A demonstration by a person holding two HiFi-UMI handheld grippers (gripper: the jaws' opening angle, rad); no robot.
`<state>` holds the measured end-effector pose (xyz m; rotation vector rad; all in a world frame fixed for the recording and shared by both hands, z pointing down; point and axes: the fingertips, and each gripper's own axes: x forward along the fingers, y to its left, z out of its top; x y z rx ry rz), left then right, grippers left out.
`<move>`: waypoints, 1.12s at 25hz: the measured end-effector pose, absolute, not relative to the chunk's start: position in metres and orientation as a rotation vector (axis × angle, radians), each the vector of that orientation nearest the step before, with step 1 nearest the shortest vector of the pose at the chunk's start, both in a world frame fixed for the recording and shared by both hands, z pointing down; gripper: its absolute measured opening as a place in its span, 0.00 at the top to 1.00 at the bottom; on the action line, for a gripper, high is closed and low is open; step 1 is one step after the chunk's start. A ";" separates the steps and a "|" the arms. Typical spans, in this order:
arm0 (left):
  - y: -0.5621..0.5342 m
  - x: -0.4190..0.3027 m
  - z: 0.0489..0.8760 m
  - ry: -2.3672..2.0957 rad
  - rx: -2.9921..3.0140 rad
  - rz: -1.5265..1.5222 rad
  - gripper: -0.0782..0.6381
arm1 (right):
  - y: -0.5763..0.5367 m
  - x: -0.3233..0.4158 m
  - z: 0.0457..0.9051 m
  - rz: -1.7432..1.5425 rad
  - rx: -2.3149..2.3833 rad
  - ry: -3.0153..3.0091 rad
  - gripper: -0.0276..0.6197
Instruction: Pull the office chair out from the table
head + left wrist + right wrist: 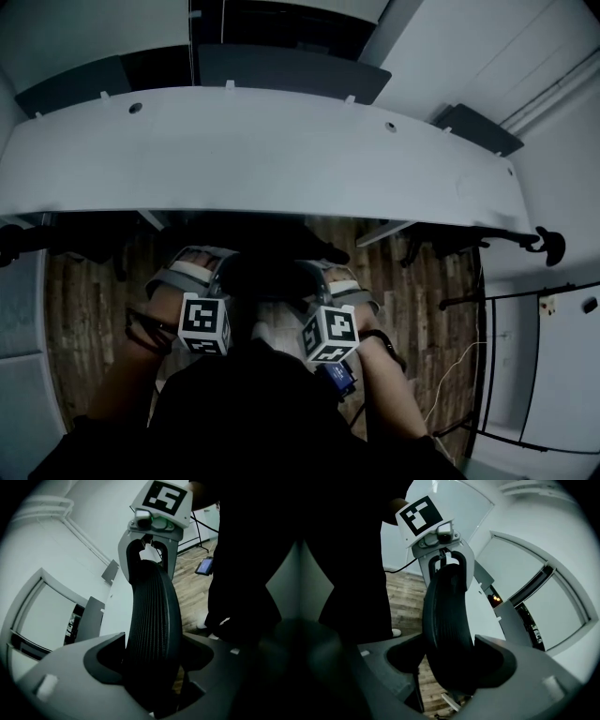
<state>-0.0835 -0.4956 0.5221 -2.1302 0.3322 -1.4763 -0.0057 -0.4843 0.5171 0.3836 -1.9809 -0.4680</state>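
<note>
The office chair [270, 274] is tucked in at the bench [234, 159]. Its seat is lost in the dark under the bench's near edge, and only the top of its dark mesh backrest [152, 620] shows, just in front of the person.

The top edge of the backrest runs left to right, roughly parallel to the bench's edge. The left gripper [199, 265] is over one end and the right gripper [333, 281] over the other, so neither hand is nearer than the other.

In each gripper view the backrest [447, 630] passes straight between that gripper's fingers [70, 677]. The fingers stand wide, one either side of the mesh and close to its faces, with no clear sign of a clamp yet.

As I judge it, the fingers must first close on the backrest. The pull then runs toward the person, square to the top edge, over the wooden floor [84, 309].

No container shows in any view.
</note>
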 end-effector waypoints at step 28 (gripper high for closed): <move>-0.482 -0.085 0.536 0.276 -1.963 -1.428 0.63 | -0.465 -0.002 0.540 -0.522 0.248 -1.846 0.63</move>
